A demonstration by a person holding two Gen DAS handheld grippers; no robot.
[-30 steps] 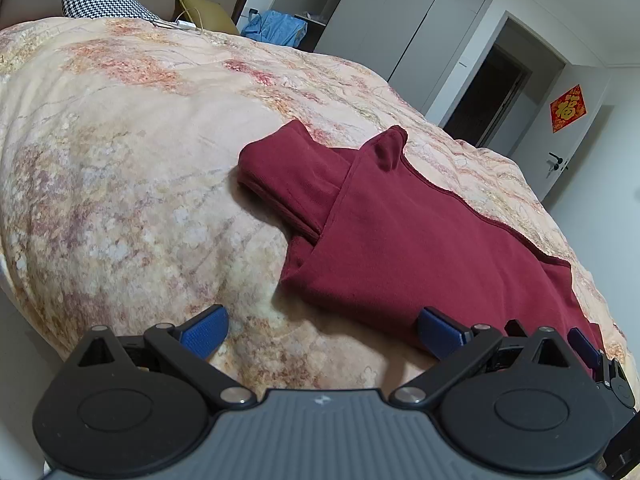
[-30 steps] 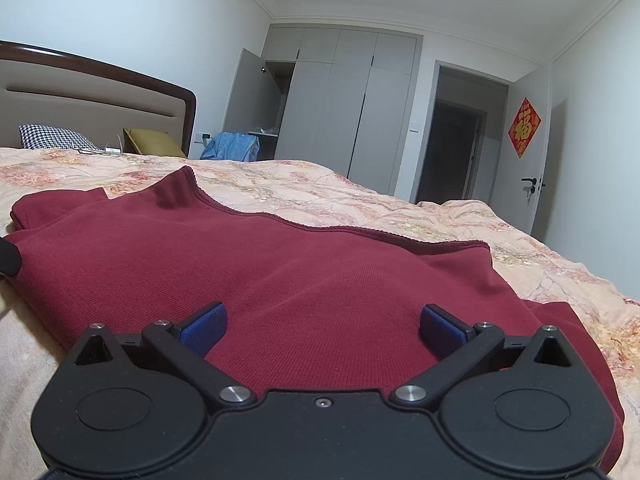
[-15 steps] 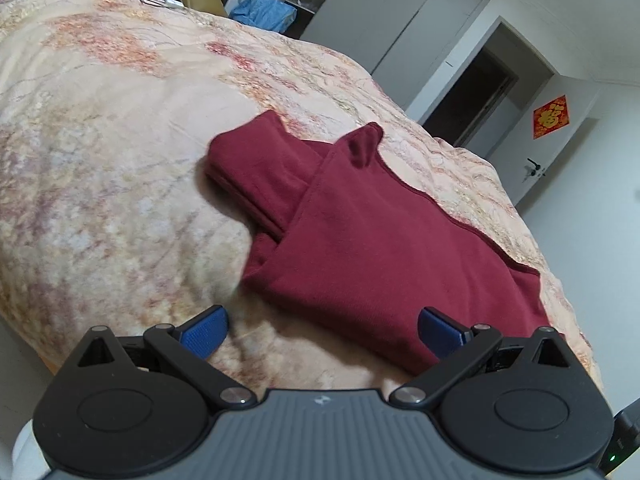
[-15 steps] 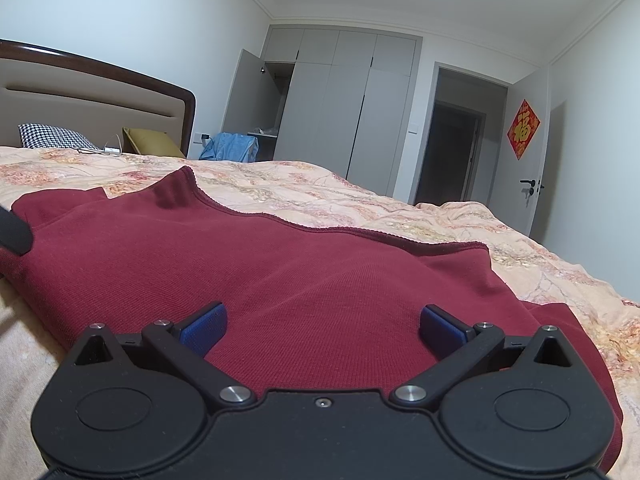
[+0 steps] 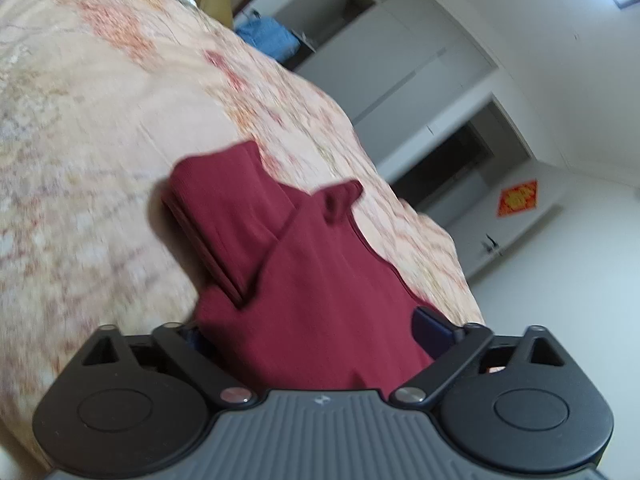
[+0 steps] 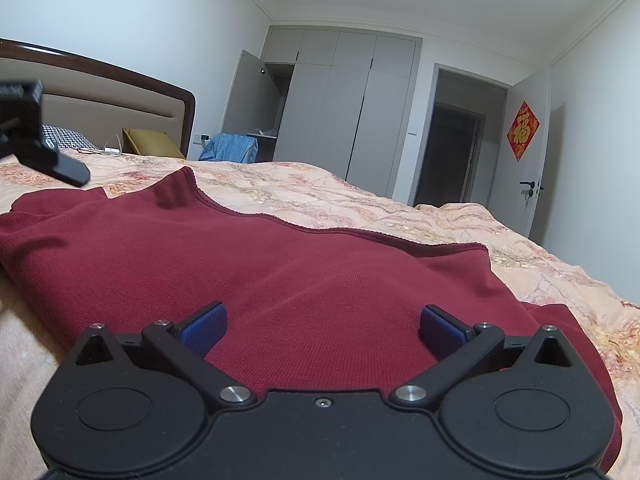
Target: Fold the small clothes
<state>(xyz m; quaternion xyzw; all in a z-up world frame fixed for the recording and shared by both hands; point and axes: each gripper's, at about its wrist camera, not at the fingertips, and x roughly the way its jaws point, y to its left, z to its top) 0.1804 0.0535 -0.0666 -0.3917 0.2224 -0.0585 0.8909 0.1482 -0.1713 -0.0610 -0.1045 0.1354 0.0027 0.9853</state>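
Both grippers hang low at the near edge of one dark red knit top (image 6: 280, 280) spread on the floral quilt (image 6: 400, 204). The right gripper (image 6: 322, 326) stands with jaws wide apart over the cloth, clamping nothing. The left gripper (image 5: 312, 332) has its jaws apart too, with the garment's near corner lying between them; its left pad is hidden by fabric. One sleeve (image 5: 224, 208) looks folded in. I'd judge the hem fold is starting: next, both should close on the near edge together and lift evenly. One garment, two grippers.
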